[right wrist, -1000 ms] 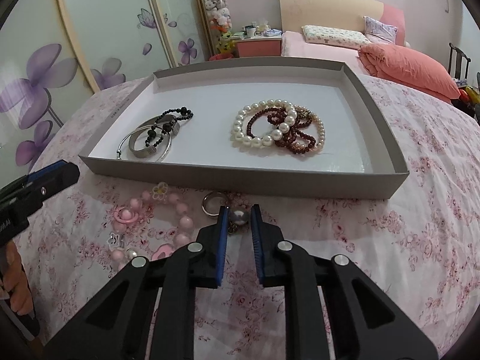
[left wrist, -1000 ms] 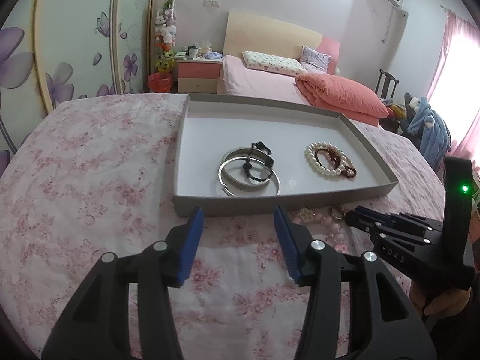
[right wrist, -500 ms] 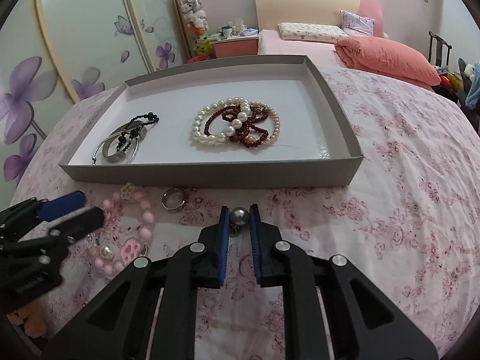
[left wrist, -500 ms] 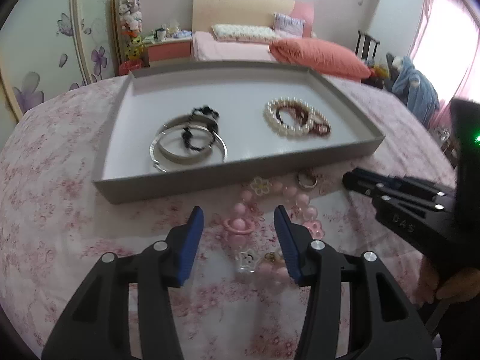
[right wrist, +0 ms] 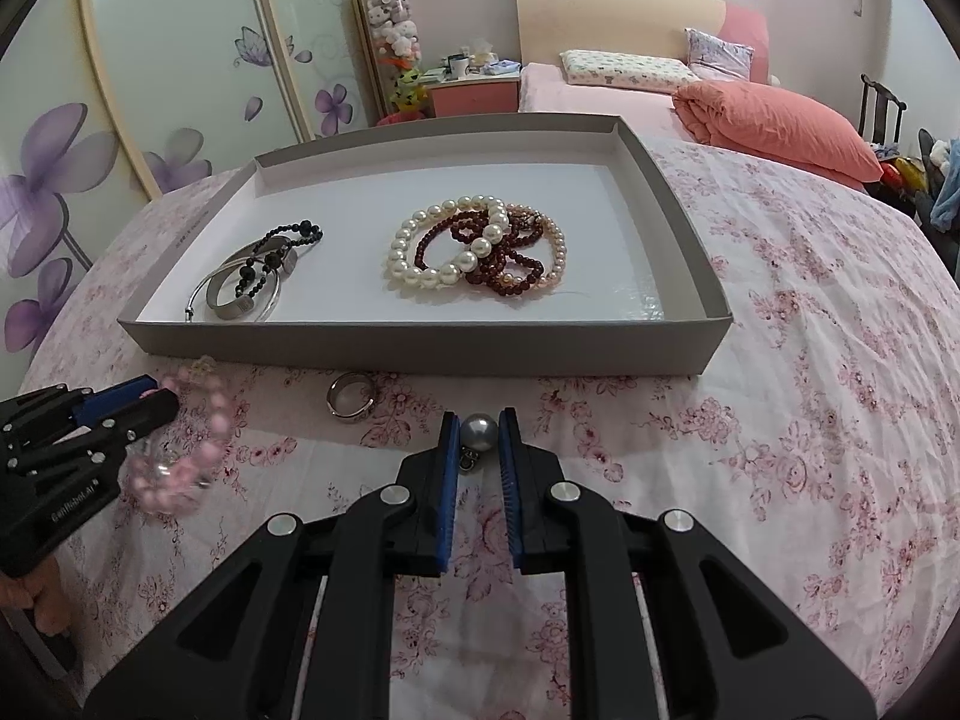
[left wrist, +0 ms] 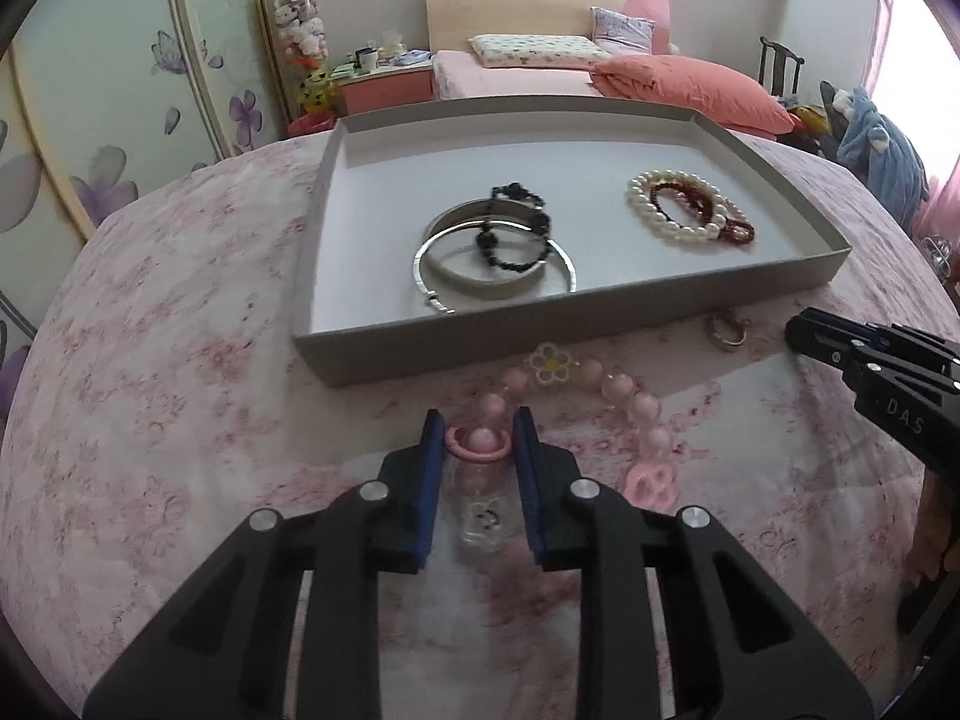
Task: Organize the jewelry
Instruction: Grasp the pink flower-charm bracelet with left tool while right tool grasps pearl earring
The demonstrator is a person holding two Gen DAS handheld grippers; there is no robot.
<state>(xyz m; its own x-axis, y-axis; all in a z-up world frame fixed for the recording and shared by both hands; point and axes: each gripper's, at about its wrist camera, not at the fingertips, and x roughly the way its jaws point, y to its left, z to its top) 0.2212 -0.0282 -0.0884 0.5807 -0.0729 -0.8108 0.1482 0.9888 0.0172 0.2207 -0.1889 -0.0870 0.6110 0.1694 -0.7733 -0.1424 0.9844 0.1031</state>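
Note:
A pink bead bracelet (left wrist: pixel 624 387) with a flower charm lies on the floral cloth in front of the grey tray (left wrist: pixel 540 333). My left gripper (left wrist: pixel 477 421) is low over it with its jaws closing, and the pads press on the bracelet's pink ring bead (left wrist: pixel 478 443). In the right wrist view the left gripper (right wrist: pixel 144 399) sits at the left with the bracelet (right wrist: pixel 198 456) blurred beside it. My right gripper (right wrist: pixel 478 423) is shut on a grey pearl bead (right wrist: pixel 478 433) with a small metal clasp hanging under it.
The tray (right wrist: pixel 420 348) holds silver bangles (right wrist: pixel 240 294) with a black bead bracelet (right wrist: pixel 288 237), and pearl (right wrist: pixel 420 252) and dark red bead bracelets (right wrist: pixel 504 267). A silver ring (right wrist: pixel 352 397) lies on the cloth before the tray. A bed and nightstand stand behind.
My left gripper came down and rightwards over the pink bracelet, and its jaws narrowed around the ring bead. The right gripper stayed shut on the grey bead.

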